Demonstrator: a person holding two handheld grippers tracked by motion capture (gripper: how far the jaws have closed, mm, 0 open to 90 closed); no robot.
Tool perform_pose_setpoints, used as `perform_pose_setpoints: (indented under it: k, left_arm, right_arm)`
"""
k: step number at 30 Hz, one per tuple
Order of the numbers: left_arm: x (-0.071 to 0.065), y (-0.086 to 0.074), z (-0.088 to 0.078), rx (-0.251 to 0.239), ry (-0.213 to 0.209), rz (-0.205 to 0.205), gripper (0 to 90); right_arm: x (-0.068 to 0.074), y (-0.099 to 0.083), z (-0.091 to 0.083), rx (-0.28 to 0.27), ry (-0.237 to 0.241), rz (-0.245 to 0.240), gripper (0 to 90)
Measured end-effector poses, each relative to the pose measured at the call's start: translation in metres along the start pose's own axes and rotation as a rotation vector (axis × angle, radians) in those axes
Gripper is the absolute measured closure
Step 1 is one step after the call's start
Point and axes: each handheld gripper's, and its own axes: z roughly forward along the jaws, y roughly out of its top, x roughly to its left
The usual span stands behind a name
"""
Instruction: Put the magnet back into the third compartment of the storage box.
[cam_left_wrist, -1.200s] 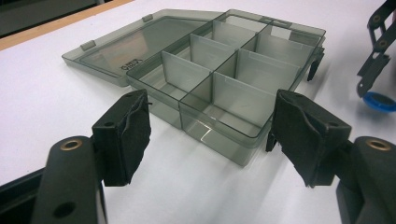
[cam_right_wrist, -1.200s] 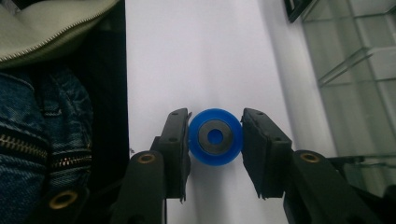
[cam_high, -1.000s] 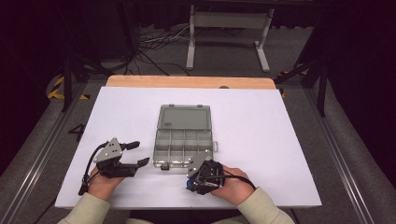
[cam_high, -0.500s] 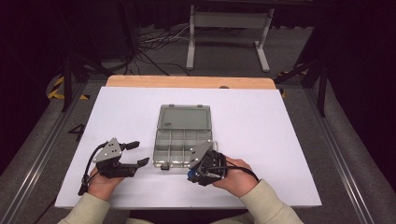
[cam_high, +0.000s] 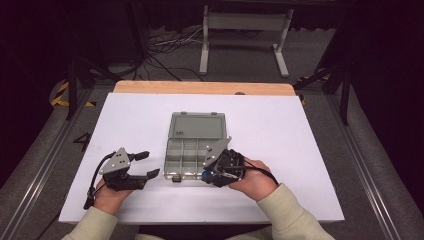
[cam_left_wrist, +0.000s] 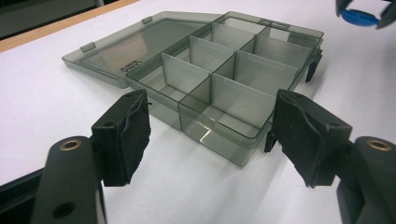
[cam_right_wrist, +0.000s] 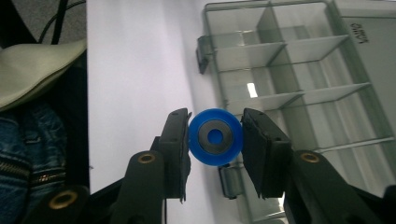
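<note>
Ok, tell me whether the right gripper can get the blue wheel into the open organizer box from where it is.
Probably yes. The right gripper holds the blue wheel beside the organizer box, whose lid lies folded back, and nothing shows in the compartments.

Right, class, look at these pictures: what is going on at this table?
A person seated at a white table works with a hand-held gripper in each hand. The right gripper is shut on a small blue wheel with a grey hub, held near the front edge of an open grey compartment box. The box's lid lies flat behind it and the compartments on view look empty. The left gripper rests on the table left of the box, jaws open, holding nothing.
</note>
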Motion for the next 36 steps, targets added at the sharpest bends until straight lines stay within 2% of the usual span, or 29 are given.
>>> perform_pose_setpoints:
  k: [12,17,25,36]
  left_arm:
    - [0.000,0.000,0.000,-0.001,-0.003,-0.001,28.7]
    - [0.001,0.000,0.000,-0.001,-0.004,0.003,28.7]
    - [0.001,-0.001,0.000,0.000,-0.006,-0.004,28.7]
    - [0.001,0.000,0.001,0.000,-0.009,-0.003,28.6]
  right_arm:
    - [-0.020,0.009,-0.001,0.005,-0.053,0.031,62.8]
    - [-0.034,0.013,0.001,0.005,-0.074,0.048,62.8]
    - [-0.050,0.017,0.007,0.010,-0.087,0.067,62.8]
    - [-0.073,0.014,0.015,0.007,-0.109,0.122,62.8]
